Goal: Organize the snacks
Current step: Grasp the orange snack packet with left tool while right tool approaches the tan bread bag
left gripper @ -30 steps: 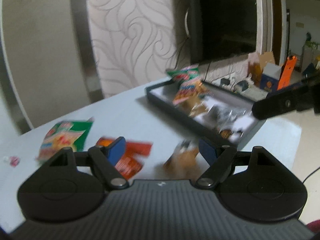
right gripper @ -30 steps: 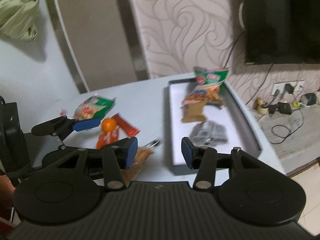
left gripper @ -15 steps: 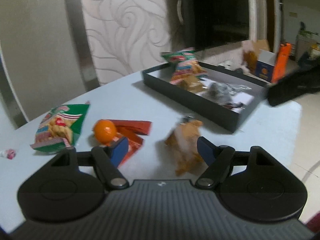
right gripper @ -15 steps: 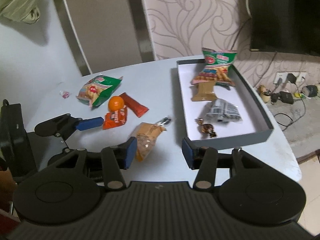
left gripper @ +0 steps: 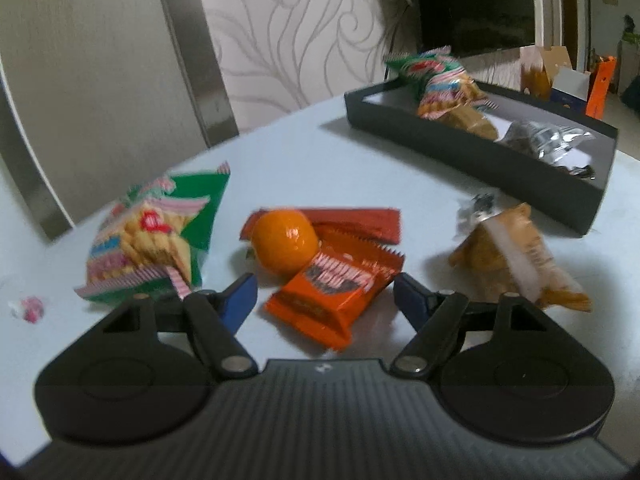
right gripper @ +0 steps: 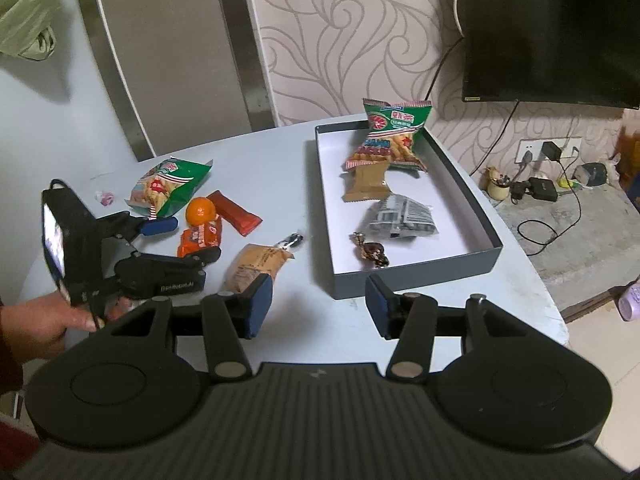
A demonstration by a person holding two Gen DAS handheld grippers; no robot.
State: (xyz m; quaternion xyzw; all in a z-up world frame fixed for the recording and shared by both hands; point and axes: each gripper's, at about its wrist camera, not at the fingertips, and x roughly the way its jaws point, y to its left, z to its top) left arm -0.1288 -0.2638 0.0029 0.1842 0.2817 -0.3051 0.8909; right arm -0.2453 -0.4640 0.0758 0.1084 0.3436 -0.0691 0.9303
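Note:
My left gripper (left gripper: 325,298) is open and empty, low over the table, its jaws either side of an orange snack packet (left gripper: 336,286). An orange fruit (left gripper: 285,243) and a red bar (left gripper: 360,220) lie just behind the packet, a green snack bag (left gripper: 156,236) to the left, a tan packet (left gripper: 516,258) to the right. My right gripper (right gripper: 318,302) is open and empty, above the table's near edge. In its view, the dark box (right gripper: 476,254) holds a green bag (right gripper: 394,136), a tan packet (right gripper: 366,180), a silver packet (right gripper: 402,214) and a candy (right gripper: 372,250). The left gripper (right gripper: 182,238) shows there too.
A small pink candy (left gripper: 30,308) lies at the table's far left. A small wrapped sweet (right gripper: 292,240) lies beside the tan packet (right gripper: 256,264). A television (right gripper: 552,28) hangs on the wall. Chargers and cables (right gripper: 540,188) lie on a low ledge to the right.
My left gripper has moved down and left, from facing the box to straddling the orange packet. My right gripper has pulled back and up, so more of the table shows.

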